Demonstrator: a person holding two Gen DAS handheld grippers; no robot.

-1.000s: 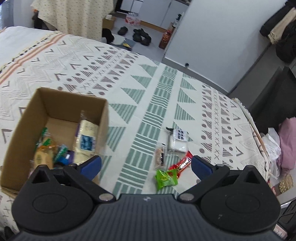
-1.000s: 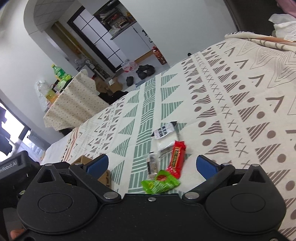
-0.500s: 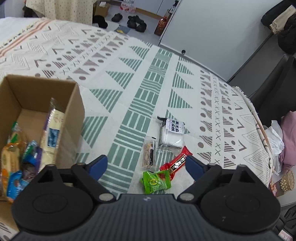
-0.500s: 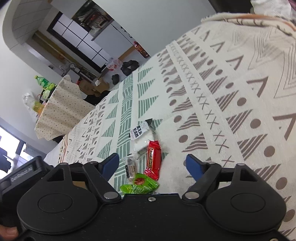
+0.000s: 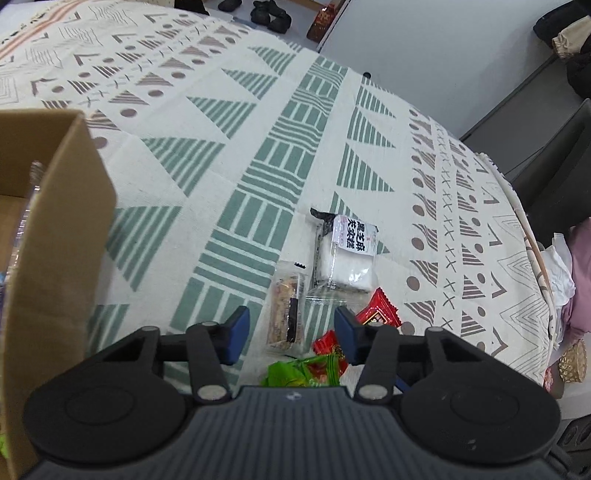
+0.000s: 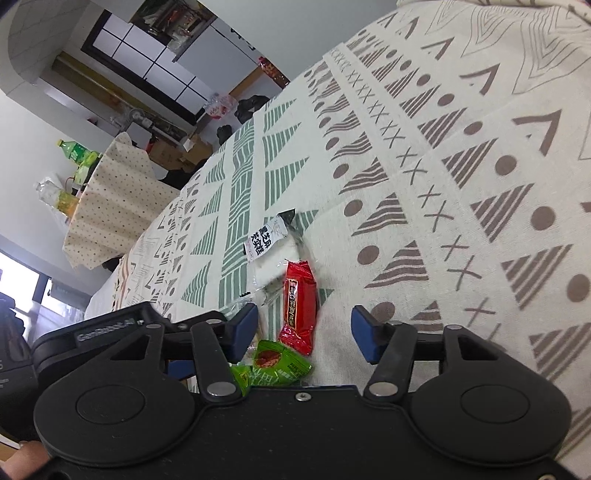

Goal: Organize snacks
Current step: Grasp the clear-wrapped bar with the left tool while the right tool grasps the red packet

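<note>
Several snacks lie close together on the patterned bedspread [image 5: 229, 155]: a clear-wrapped brown bar [image 5: 286, 310], a white pack with a black label [image 5: 345, 254], a red packet [image 5: 380, 314] and a green packet [image 5: 295, 373]. My left gripper [image 5: 291, 328] hangs low over them, its jaws closing, with the brown bar between the pads and no contact visible. In the right wrist view the red packet [image 6: 299, 302] lies between the closing jaws of my right gripper [image 6: 306, 328], also untouched, with the green packet [image 6: 280, 362] just below. The open cardboard box [image 5: 55, 221] stands at the left.
The left gripper's black body [image 6: 110, 328] sits close beside the right one. The bed's edge runs along the right, with pink cloth [image 5: 580, 280] and a small basket [image 5: 572, 362] beyond. A table under a dotted cloth [image 6: 118, 199] and shoes [image 5: 269, 16] are farther off.
Both grippers have sunk toward the snack pile and their jaws have narrowed. In the left wrist view the box has slid to the left edge and the snacks look larger.
</note>
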